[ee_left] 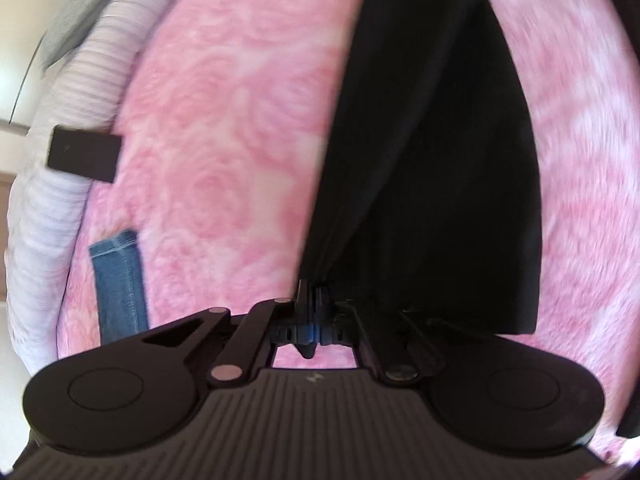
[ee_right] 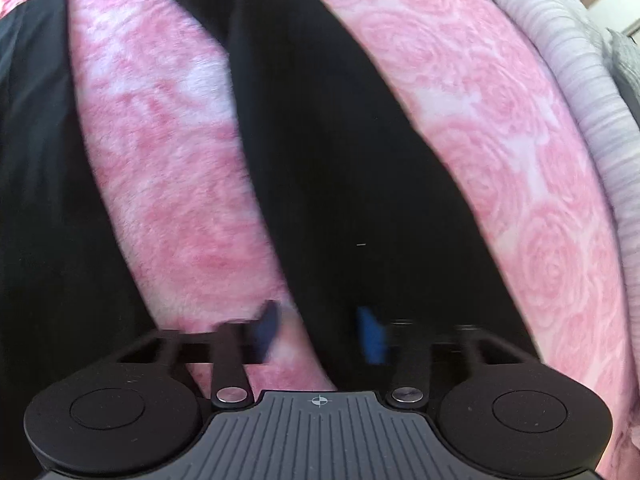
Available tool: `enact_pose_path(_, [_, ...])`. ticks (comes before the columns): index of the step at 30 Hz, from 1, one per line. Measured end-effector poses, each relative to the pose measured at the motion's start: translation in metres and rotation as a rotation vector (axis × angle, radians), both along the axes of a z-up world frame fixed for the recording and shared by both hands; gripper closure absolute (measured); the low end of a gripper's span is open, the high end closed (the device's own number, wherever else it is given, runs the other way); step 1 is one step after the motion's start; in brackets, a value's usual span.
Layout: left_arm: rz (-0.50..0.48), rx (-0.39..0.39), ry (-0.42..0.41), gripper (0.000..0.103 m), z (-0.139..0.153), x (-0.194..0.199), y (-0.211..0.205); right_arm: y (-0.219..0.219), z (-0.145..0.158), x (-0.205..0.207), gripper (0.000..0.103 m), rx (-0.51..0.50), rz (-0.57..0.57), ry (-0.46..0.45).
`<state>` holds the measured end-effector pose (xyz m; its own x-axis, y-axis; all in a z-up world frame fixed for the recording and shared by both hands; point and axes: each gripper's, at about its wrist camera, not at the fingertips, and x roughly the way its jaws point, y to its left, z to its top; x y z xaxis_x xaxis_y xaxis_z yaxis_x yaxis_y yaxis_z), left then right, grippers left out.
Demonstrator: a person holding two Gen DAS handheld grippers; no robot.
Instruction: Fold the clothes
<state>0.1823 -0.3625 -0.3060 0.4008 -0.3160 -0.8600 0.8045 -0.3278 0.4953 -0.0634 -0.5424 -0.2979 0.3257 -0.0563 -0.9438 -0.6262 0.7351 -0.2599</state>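
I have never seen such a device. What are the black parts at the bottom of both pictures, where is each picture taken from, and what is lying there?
Each picture comes from a camera mounted on a hand-held gripper, a two-finger clamp that a person carries, one per hand. The left gripper is shut on a bunch of black garment. In the other view the right gripper has blue fingertips either side of the same black cloth, blurred, so whether they pinch it is unclear. Underneath lies a pink rose-patterned blanket. A folded piece of blue denim rests near its edge.
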Motion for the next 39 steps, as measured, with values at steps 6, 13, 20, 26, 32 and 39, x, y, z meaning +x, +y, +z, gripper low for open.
enact_pose_path(6, [0.004,-0.208,-0.112,0.103,0.096,0.011,-0.016,-0.025,0.075,0.023,0.099,-0.038,-0.049,-0.189])
enact_pose_path(13, [-0.020,-0.219,-0.087,0.103,0.137,-0.052,0.028,-0.020,0.117,-0.026,0.099,-0.003,-0.039,-0.255])
enact_pose_path(20, [0.089,0.097,0.084,0.099,0.012,-0.108,0.088,0.040,0.027,-0.083,0.099,0.036,0.080,-0.005])
enact_pose_path(26, [0.292,-0.005,0.153,0.084,0.027,-0.081,0.090,0.031,0.043,-0.089,0.098,0.009,0.021,-0.014])
enact_pose_path(32, [0.415,-0.192,0.154,0.074,0.040,-0.005,0.046,0.006,0.055,-0.044,0.098,-0.009,-0.119,-0.062])
enact_pose_path(39, [0.348,-0.182,0.227,0.074,-0.001,0.044,-0.017,-0.027,0.060,0.005,0.098,0.090,-0.334,-0.075])
